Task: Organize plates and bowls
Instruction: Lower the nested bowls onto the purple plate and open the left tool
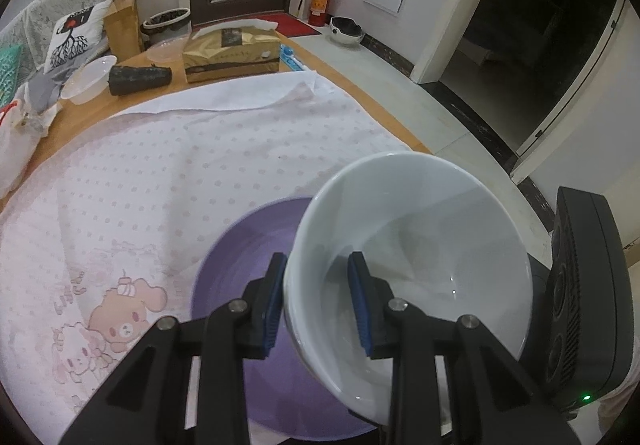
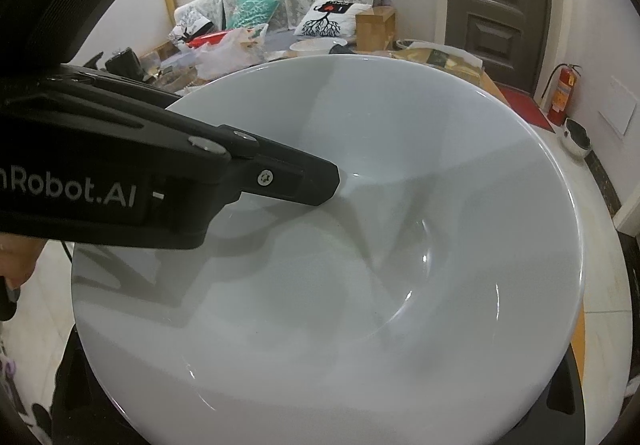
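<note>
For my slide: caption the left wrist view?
Left gripper clamps a white bowl's rim above a purple plate.

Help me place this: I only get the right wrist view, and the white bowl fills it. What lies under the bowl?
Observer: In the left wrist view, a purple plate lies on the table, partly hidden behind the white bowl.
Operator: How does the left gripper hold the bowl?
Observer: The left gripper pinches the bowl's near wall, with one finger outside and one inside.
Operator: What is the plate resting on?
Observer: It rests on a pink dotted tablecloth with cartoon animals printed near the plate's left side.
</note>
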Demonstrator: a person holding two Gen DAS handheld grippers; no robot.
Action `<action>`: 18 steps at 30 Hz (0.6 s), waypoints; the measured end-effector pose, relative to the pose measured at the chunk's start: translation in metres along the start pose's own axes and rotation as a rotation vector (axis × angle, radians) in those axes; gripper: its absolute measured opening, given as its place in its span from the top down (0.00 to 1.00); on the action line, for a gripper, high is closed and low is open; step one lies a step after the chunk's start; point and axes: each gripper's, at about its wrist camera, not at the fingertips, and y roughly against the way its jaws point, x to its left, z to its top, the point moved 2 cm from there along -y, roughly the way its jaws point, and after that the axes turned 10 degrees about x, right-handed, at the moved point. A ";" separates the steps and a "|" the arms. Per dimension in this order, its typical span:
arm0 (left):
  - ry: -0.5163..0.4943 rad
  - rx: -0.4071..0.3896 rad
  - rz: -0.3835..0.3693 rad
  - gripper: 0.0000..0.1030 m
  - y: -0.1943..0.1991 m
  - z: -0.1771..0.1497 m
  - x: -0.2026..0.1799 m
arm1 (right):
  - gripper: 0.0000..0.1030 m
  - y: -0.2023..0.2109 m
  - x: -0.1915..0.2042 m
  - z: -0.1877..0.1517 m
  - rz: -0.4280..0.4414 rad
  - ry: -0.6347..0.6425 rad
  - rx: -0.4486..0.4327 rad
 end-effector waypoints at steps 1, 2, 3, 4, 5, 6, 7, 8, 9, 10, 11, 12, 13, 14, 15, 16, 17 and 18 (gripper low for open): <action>0.000 0.003 -0.001 0.74 -0.002 0.000 -0.001 | 0.01 -0.001 -0.001 -0.001 0.001 -0.002 0.004; 0.000 0.005 -0.002 0.74 -0.004 0.001 -0.002 | 0.02 -0.002 -0.002 -0.001 0.002 -0.005 0.009; 0.000 0.009 -0.004 0.74 -0.006 0.001 -0.002 | 0.02 -0.002 -0.002 -0.003 0.002 -0.007 0.012; 0.001 0.012 -0.005 0.74 -0.008 0.001 -0.002 | 0.02 -0.003 -0.003 -0.004 0.002 -0.008 0.016; 0.001 0.015 -0.007 0.74 -0.010 0.001 -0.001 | 0.02 -0.004 -0.004 -0.006 0.002 -0.010 0.020; 0.003 0.018 -0.009 0.74 -0.012 0.001 -0.001 | 0.02 -0.004 -0.004 -0.007 0.003 -0.010 0.024; 0.004 0.022 -0.010 0.74 -0.014 0.001 0.000 | 0.02 -0.006 -0.005 -0.008 0.004 -0.011 0.027; 0.005 0.024 -0.011 0.74 -0.015 0.000 0.000 | 0.02 -0.007 -0.006 -0.008 0.006 -0.012 0.031; 0.006 0.027 -0.011 0.74 -0.017 0.001 0.001 | 0.01 -0.008 -0.006 -0.009 0.008 -0.012 0.035; 0.008 0.030 -0.012 0.74 -0.019 0.001 0.002 | 0.01 -0.009 -0.006 -0.009 0.010 -0.012 0.039; 0.010 0.032 -0.013 0.74 -0.019 0.000 0.003 | 0.01 -0.011 -0.008 -0.008 0.011 -0.012 0.043; 0.014 0.035 -0.014 0.74 -0.021 0.000 0.004 | 0.02 -0.012 -0.008 -0.008 0.012 -0.011 0.048; 0.018 0.037 -0.015 0.74 -0.022 0.000 0.006 | 0.02 -0.013 -0.008 -0.006 0.013 -0.010 0.052; 0.020 0.038 -0.016 0.74 -0.023 -0.001 0.007 | 0.02 -0.015 -0.008 -0.006 0.013 -0.007 0.057; 0.023 0.040 -0.017 0.74 -0.024 -0.001 0.008 | 0.01 -0.017 -0.007 -0.006 0.014 -0.005 0.062; 0.027 0.042 -0.017 0.74 -0.025 -0.002 0.010 | 0.02 -0.019 -0.007 -0.005 0.016 -0.003 0.067; 0.031 0.045 -0.018 0.74 -0.026 -0.002 0.013 | 0.02 -0.021 -0.005 -0.004 0.017 -0.002 0.072; 0.035 0.047 -0.019 0.74 -0.027 -0.003 0.015 | 0.02 -0.023 -0.005 -0.003 0.018 0.000 0.077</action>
